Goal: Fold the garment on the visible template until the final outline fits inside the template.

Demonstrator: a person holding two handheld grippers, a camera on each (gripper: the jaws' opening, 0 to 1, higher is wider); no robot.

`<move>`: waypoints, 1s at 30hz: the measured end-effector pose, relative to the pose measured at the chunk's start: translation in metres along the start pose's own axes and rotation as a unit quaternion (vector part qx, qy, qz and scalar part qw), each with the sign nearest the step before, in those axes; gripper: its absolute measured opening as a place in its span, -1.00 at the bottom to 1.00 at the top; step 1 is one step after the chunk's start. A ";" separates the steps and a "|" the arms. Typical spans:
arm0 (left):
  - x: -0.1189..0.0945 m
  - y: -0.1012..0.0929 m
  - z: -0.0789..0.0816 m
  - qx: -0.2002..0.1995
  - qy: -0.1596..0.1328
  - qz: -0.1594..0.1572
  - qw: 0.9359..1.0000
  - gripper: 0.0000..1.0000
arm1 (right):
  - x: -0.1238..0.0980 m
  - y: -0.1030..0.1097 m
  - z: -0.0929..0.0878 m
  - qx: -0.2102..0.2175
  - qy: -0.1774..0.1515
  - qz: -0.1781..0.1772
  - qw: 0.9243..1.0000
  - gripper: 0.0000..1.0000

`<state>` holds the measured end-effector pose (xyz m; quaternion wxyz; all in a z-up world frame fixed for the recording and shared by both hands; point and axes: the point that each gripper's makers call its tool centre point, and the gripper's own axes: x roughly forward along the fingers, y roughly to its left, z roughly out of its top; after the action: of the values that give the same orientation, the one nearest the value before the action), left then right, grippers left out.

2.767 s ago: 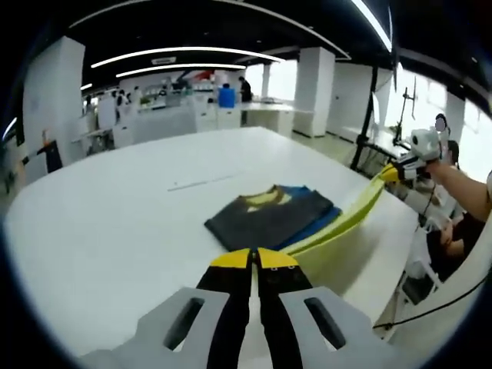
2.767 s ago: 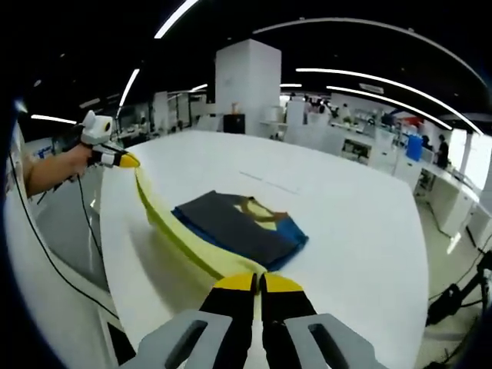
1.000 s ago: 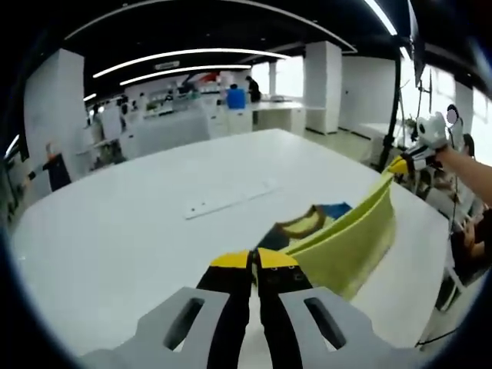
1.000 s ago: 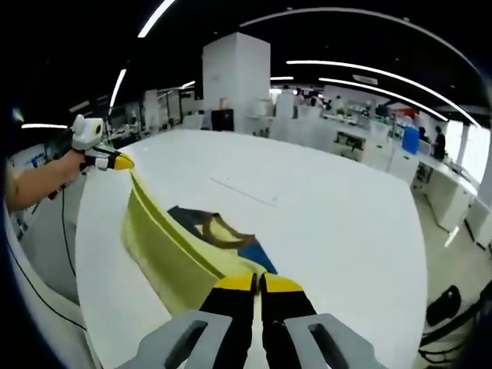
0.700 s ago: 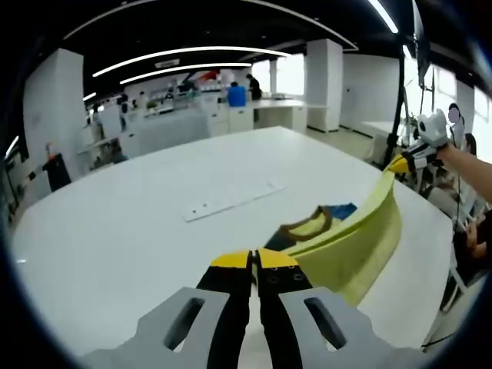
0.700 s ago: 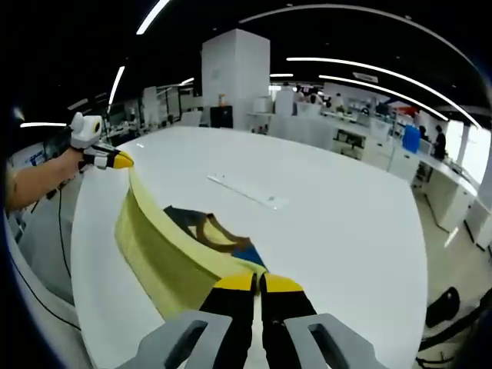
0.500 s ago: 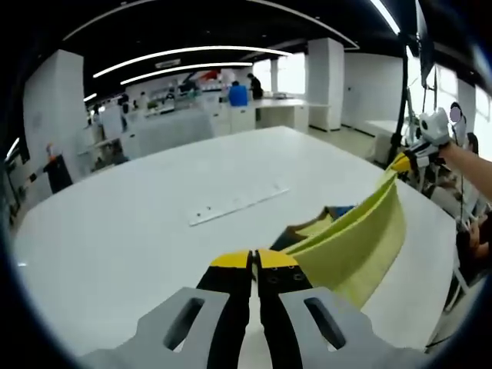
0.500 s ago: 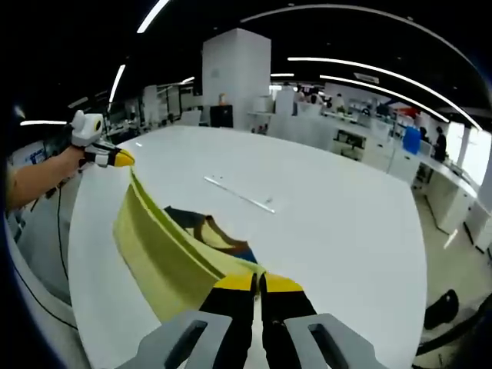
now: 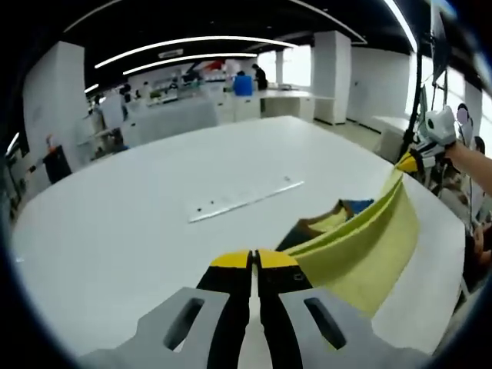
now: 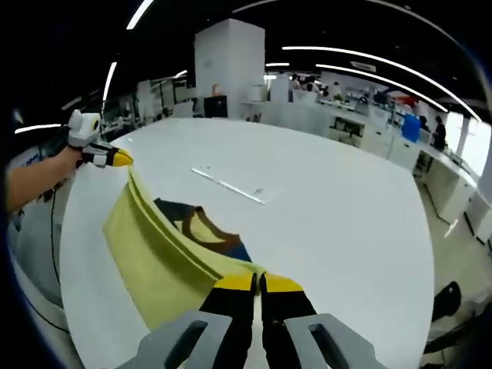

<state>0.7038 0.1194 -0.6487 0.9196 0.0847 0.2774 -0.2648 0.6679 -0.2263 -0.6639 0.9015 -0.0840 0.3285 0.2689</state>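
Left gripper view: garment (image 9: pixel 361 246), no legible writing

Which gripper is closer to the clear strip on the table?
Left, by a little, I'd judge. The clear strip lies just beyond the left gripper, slightly to one side; the right gripper sees it farther off, past the yellow garment.
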 end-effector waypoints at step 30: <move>0.059 0.014 -0.027 -0.037 0.065 0.021 0.997 -1.00 | 0.049 -0.027 -0.017 0.046 0.038 -0.021 0.998 -0.95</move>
<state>0.7403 0.1135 -0.7033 0.9075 0.0734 0.3446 -0.2287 0.7049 -0.2337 -0.7094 0.8969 -0.0594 0.3724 0.2311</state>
